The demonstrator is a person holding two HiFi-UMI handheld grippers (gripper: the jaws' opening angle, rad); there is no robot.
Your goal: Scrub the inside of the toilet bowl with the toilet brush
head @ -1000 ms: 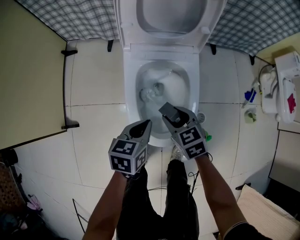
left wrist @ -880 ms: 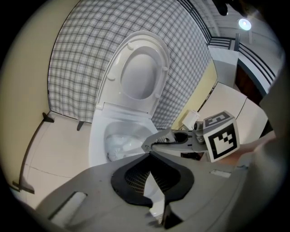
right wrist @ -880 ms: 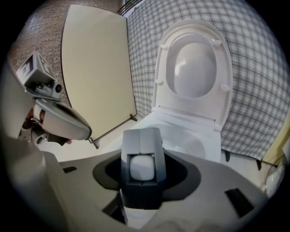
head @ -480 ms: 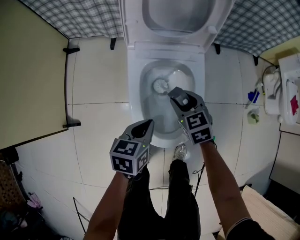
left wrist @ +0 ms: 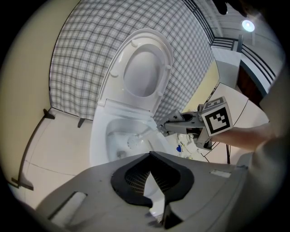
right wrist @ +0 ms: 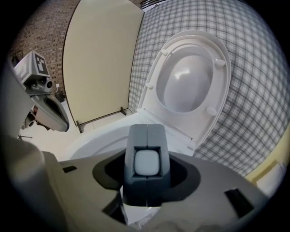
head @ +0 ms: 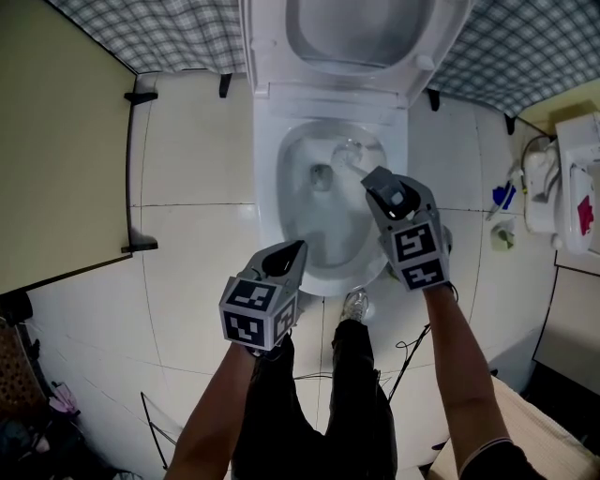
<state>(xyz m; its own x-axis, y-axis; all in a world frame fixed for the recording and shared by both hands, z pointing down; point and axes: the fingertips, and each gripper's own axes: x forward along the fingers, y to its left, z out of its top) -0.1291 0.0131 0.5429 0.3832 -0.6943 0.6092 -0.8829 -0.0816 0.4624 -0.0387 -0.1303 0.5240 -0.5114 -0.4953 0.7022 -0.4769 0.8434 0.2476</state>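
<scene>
Right claw (head: 379, 181) is clamped on the brush (head: 348, 155) in the bowl (head: 266, 192), so we're mid-scrub; left claw (head: 290, 252) is shut, empty. Next, we sweep round it.

We see a white toilet bowl (head: 266, 202), its lid (head: 352, 28) raised upright behind it, its inside glossy around the drain (head: 322, 176). The toilet brush (head: 351, 157) reaches down into it. Its round, pale head sits by the far inner wall, just beyond and right of the drain; whether it presses on the porcelain we cannot tell. Its light handle slants up to the right gripper (head: 378, 181), whose jaws clamp its end.
</scene>
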